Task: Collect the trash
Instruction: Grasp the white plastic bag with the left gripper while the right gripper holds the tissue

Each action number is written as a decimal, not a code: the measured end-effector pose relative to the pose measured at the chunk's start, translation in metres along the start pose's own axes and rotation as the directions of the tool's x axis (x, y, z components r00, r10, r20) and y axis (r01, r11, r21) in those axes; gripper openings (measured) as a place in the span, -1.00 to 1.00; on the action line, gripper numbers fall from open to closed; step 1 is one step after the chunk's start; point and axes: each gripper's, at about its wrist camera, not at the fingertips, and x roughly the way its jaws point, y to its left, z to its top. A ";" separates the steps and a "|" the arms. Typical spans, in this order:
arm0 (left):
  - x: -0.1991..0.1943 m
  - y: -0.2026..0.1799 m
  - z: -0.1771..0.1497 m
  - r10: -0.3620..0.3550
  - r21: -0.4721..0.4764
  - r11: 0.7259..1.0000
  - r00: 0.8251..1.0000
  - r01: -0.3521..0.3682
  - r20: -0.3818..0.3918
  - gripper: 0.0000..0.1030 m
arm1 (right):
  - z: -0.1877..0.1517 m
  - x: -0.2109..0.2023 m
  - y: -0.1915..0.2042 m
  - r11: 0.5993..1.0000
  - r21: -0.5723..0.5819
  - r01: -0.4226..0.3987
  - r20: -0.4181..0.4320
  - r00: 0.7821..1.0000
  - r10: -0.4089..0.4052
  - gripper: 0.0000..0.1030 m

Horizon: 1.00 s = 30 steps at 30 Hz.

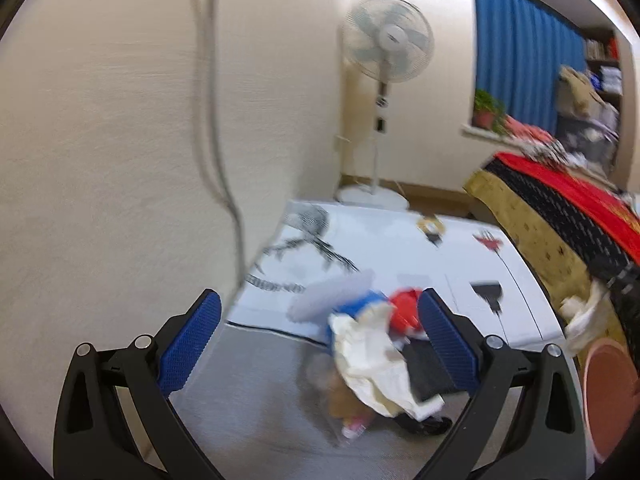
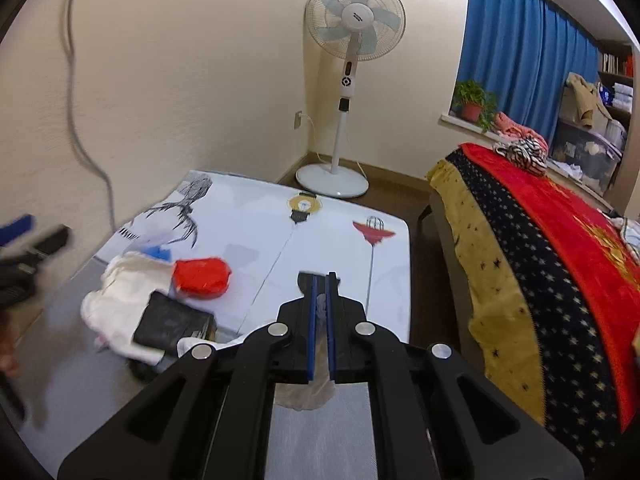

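The right gripper [image 2: 320, 300] pinches what looks like a clear bag [image 2: 306, 394], while the left gripper [image 1: 320, 340] gapes empty over the trash pile [image 1: 372, 360].

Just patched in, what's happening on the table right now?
A person is collecting trash with two handheld grippers. The right gripper is shut on a thin clear plastic bag that hangs below its fingers. The left gripper is open, empty, above the pile: crumpled white paper, a red wrapper and a black packet, all lying on the white table.
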 end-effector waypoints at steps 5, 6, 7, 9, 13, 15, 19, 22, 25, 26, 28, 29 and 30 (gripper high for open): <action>0.016 -0.010 -0.013 -0.064 0.049 0.997 0.997 0.066 -0.041 0.77 | -0.008 -0.049 -0.009 1.000 0.022 0.009 -0.025 1.000 -0.008 -0.91; 0.020 -0.010 -0.014 -0.059 0.045 0.997 0.998 0.060 -0.037 0.77 | -0.010 -0.058 -0.011 1.000 0.026 0.008 -0.032 0.999 -0.007 -0.91; 0.023 -0.009 -0.014 -0.056 0.036 0.998 0.998 0.058 -0.038 0.74 | -0.012 -0.065 -0.011 0.999 0.033 0.009 -0.035 0.999 -0.008 -0.91; 0.033 -0.006 -0.012 -0.065 0.002 0.998 0.997 0.065 -0.046 0.64 | -0.018 -0.080 -0.015 0.998 0.065 0.009 -0.035 0.999 -0.007 -0.91; 0.051 -0.002 -0.007 -0.060 -0.026 0.998 0.998 0.059 -0.033 0.58 | -0.029 -0.088 -0.023 0.991 0.130 0.006 -0.045 0.999 0.000 -0.91; 0.062 -0.003 -0.008 -0.064 -0.027 0.998 0.997 0.062 -0.040 0.53 | -0.032 -0.084 -0.022 0.992 0.124 0.006 -0.057 0.998 0.001 -0.91; 0.075 -0.009 -0.014 -0.085 0.019 0.996 0.995 0.086 -0.057 0.52 | -0.037 -0.073 -0.025 0.993 0.122 0.003 -0.086 0.996 0.007 -0.91; 0.084 -0.016 -0.020 -0.086 0.065 0.994 0.994 0.090 -0.068 0.40 | -0.040 -0.066 -0.026 0.993 0.118 -0.006 -0.106 0.994 0.019 -0.91; 0.094 -0.019 -0.025 -0.072 0.088 0.993 0.994 0.079 -0.084 0.09 | -0.042 -0.061 -0.026 0.994 0.113 -0.009 -0.122 0.992 0.023 -0.90; 0.096 -0.021 -0.027 -0.070 0.096 0.992 0.994 0.079 -0.089 0.02 | -0.043 -0.060 -0.026 0.994 0.111 -0.008 -0.124 0.992 0.022 -0.90; 0.098 -0.022 -0.026 -0.084 0.103 0.990 0.991 0.094 -0.100 -0.32 | -0.044 -0.058 -0.025 0.995 0.103 -0.006 -0.130 0.991 0.020 -0.90; 0.097 -0.021 -0.026 -0.091 0.106 0.989 0.991 0.101 -0.095 -0.39 | -0.045 -0.056 -0.025 0.995 0.097 -0.003 -0.134 0.991 0.016 -0.90; 0.096 -0.022 -0.026 -0.102 0.109 0.988 0.991 0.112 -0.087 -0.54 | -0.046 -0.056 -0.024 0.996 0.092 -0.001 -0.135 0.991 0.013 -0.90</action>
